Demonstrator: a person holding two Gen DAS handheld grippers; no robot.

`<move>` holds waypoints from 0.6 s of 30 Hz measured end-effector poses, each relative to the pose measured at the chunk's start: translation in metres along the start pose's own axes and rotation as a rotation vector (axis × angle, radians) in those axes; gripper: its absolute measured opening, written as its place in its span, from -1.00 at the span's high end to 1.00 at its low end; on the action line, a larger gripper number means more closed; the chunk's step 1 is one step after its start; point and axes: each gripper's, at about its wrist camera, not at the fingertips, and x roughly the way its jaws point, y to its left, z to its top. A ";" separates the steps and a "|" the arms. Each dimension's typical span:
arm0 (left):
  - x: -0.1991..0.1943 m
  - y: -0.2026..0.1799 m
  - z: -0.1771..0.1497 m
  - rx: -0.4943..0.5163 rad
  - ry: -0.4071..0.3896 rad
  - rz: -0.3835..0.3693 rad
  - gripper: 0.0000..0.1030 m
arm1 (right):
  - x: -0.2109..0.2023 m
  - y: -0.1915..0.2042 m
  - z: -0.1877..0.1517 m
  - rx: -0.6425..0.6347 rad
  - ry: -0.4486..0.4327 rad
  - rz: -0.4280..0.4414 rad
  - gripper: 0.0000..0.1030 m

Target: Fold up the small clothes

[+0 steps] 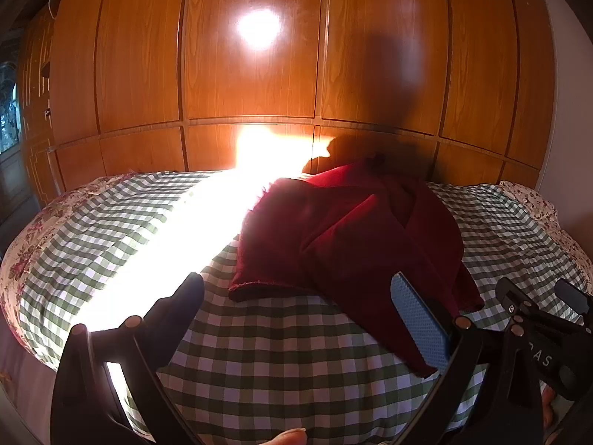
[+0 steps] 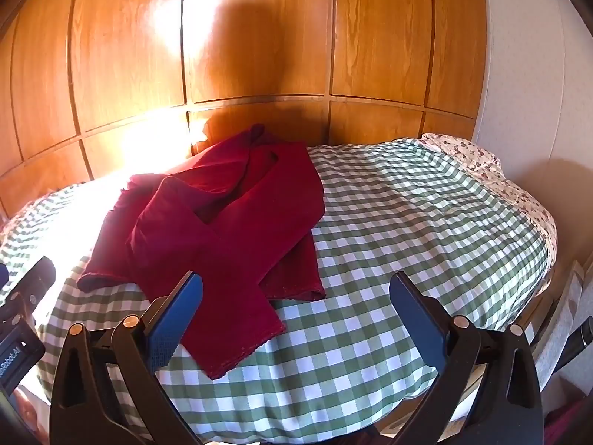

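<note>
We held both tongs above the near edge of the bed (image 2: 370, 371), and nothing was between their fingers. The left tongs (image 1: 296, 296) were spread wide; one finger (image 1: 418, 322) with a blue pad stood in front of the nearest hem of the red garment (image 1: 352, 230), but we could not tell if it touched the cloth. The right tongs (image 2: 296, 293) were also spread wide and hung over the bare green and white checked cover (image 2: 407, 222), with the left finger (image 2: 178, 315) just beside the nearest sleeve end. A fingertip (image 1: 289, 437) of our hand showed at the bottom of the left wrist view. The red garment lay crumpled on the middle of the bed, more toward the far edge, with its sleeves crossed over the body and one hem reaching toward us. A strong band of sunlight (image 1: 166, 252) fell on the cover to the left of it. At the corners a flowered sheet (image 2: 478, 163) showed from under the cover. Behind the far edge stood a wall of wooden panels (image 1: 259, 55).
</note>
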 end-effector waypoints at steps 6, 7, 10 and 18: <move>-0.002 -0.001 0.001 0.003 -0.008 -0.001 -0.95 | 0.001 -0.001 0.000 0.002 0.001 0.002 -0.94; -0.002 -0.001 0.001 0.002 -0.006 -0.002 -0.95 | 0.001 -0.001 -0.001 0.001 0.000 0.002 -0.94; -0.001 -0.001 0.000 -0.003 -0.005 -0.001 -0.95 | 0.001 -0.001 0.000 0.000 0.000 0.003 -0.94; -0.002 -0.002 0.000 0.004 -0.012 0.001 -0.95 | 0.001 0.000 -0.002 0.000 -0.002 0.002 -0.94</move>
